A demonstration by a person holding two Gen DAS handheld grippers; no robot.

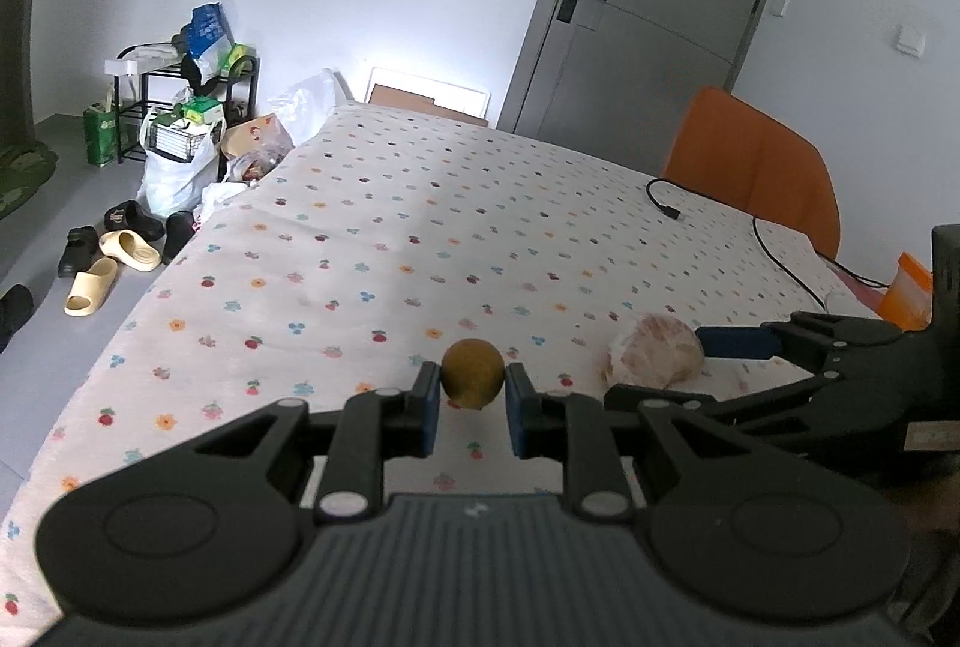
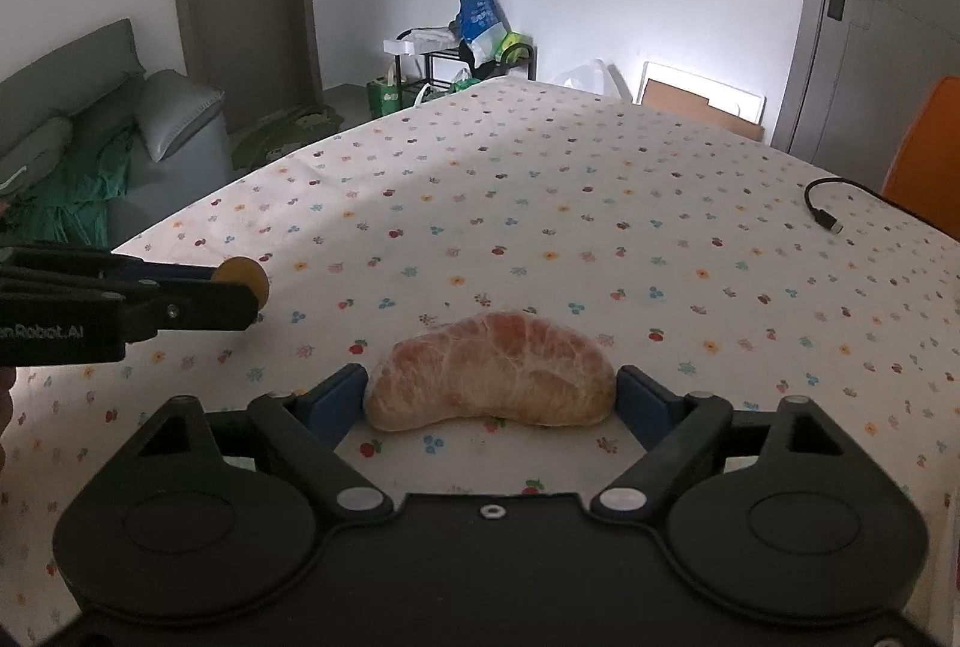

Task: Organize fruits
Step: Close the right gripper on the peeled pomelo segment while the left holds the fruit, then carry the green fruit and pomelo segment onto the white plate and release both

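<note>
The left gripper has its blue-padded fingers pinching a small round brownish-green fruit with a dull, slightly rough skin at its widest part, a sensible hold for a ball that would otherwise roll on the cloth. Whether the fruit is raised or resting on the desk covered in a white flower-printed cloth is hard to tell from this view.

The right gripper has its fingers spread wide, one at each end of a peeled, crescent-shaped pink pomelo segment with a pale veined membrane, which lies on the desk. The pads seem to touch its tips, so I judge it lightly clamped endwise, sparing the soft middle. The two fruits sit near each other. A thin black cable lies well apart.
</note>
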